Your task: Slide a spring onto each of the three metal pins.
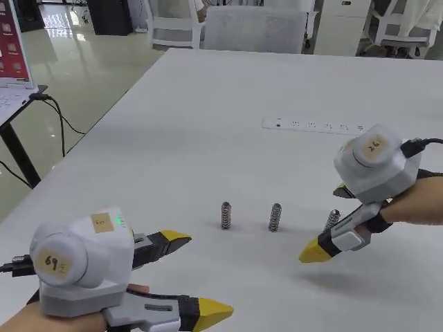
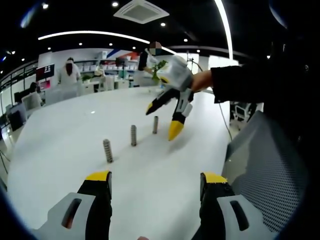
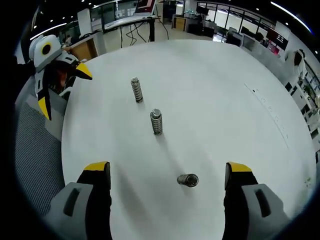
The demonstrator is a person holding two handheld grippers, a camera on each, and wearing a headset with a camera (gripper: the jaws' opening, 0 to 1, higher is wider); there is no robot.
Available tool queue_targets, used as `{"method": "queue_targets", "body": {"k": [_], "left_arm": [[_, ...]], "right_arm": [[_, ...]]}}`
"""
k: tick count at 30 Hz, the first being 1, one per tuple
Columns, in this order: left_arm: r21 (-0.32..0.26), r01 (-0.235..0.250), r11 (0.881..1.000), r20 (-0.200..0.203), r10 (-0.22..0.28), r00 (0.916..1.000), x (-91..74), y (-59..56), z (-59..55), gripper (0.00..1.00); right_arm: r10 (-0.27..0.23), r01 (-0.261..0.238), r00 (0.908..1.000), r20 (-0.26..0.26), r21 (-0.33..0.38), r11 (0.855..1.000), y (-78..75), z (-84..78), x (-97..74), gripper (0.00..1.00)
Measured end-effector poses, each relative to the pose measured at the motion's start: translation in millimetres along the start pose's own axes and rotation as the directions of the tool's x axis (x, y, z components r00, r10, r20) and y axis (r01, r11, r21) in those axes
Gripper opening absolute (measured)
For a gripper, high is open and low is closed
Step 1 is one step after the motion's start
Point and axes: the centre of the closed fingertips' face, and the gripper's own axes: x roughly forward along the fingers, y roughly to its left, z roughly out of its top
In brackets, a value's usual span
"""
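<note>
Three upright pins stand in a row on the white table (image 1: 208, 124), each with a coiled spring on it: left spring (image 1: 225, 215), middle spring (image 1: 275, 217), right spring (image 1: 333, 219). My right gripper (image 1: 325, 223) hovers open over the right spring, which lies between its fingers (image 3: 188, 180) and is seen almost from above. The other two springs (image 3: 156, 121) (image 3: 136, 89) stand further out. My left gripper (image 1: 201, 277) is open and holds nothing, near the table's front edge, well short of the row (image 2: 108, 150).
A white power strip (image 1: 313, 126) lies further back on the table. Chairs (image 1: 256, 29) stand at the far end. A laptop (image 1: 10, 55) and its cable sit on a side desk at left. A grey mesh chair (image 2: 270, 165) is close by the table edge.
</note>
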Motion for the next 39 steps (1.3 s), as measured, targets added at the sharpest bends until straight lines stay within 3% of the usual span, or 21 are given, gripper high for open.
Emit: {"method": "queue_targets", "body": {"k": [17, 26, 39], "left_arm": [[0.001, 0.006, 1.000, -0.002, -0.006, 1.0000, 0.8, 0.7, -0.9, 0.68], [-0.001, 0.008, 1.000, 0.003, -0.008, 1.0000, 0.7, 1.1, -0.1, 0.68], [-0.001, 0.011, 1.000, 0.009, -0.011, 0.9999, 1.0, 2.5, 3.3, 0.69]], "right_arm": [[-0.020, 0.018, 0.9989, 0.043, 0.047, 0.999, 12.0, -15.6, -10.0, 0.95], [-0.028, 0.022, 0.9956, 0.089, 0.068, 0.997, 23.5, -20.6, -14.8, 0.94], [-0.037, 0.018, 0.9816, 0.187, 0.102, 0.995, 32.6, -19.1, -27.0, 0.94]]}}
